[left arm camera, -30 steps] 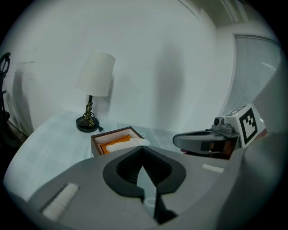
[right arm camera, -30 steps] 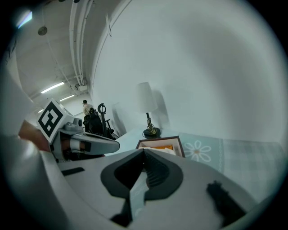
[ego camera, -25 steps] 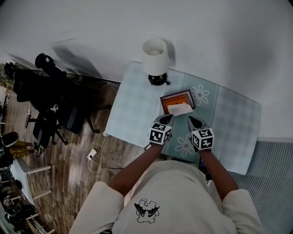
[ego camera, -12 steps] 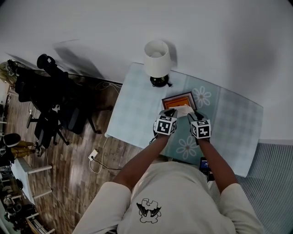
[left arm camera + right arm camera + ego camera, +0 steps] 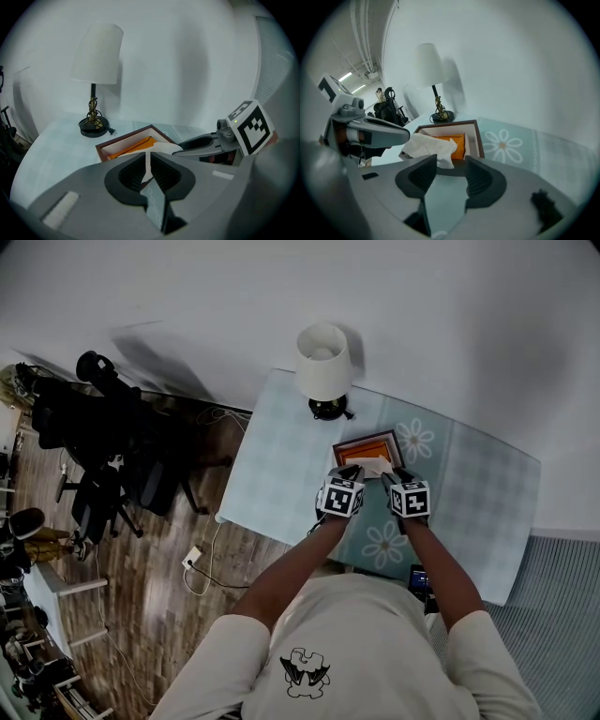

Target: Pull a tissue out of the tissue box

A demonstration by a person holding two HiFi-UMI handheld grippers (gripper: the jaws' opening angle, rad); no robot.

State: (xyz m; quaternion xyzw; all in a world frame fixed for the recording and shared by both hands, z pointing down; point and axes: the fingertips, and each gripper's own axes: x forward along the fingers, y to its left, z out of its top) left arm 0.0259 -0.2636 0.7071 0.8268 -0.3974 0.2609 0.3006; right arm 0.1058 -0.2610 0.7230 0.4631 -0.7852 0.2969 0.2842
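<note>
Progress nil: white crumpled tissue (image 5: 429,146) poking from brown-rimmed, orange-lined tissue box (image 5: 477,136) at frame centre. Right gripper (image 5: 451,169) just short of it, jaws just opened wide, nothing between. Left gripper (image 5: 148,161) jaws pressed together, empty. Remaining: pinch tissue, pull clear.

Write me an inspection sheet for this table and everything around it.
Surface: table under a pale checked cloth with daisies.
Job's things: tissue box open, one tissue sticking up.
Clutter: lamp at the back edge.
Grippers: left gripper shut, empty; right gripper open, jaws have just been opening, tissue at their tips, not pinched.
Cables: white cable on the floor.
Surroundings: dark chairs, wooden floor, white wall.
</note>
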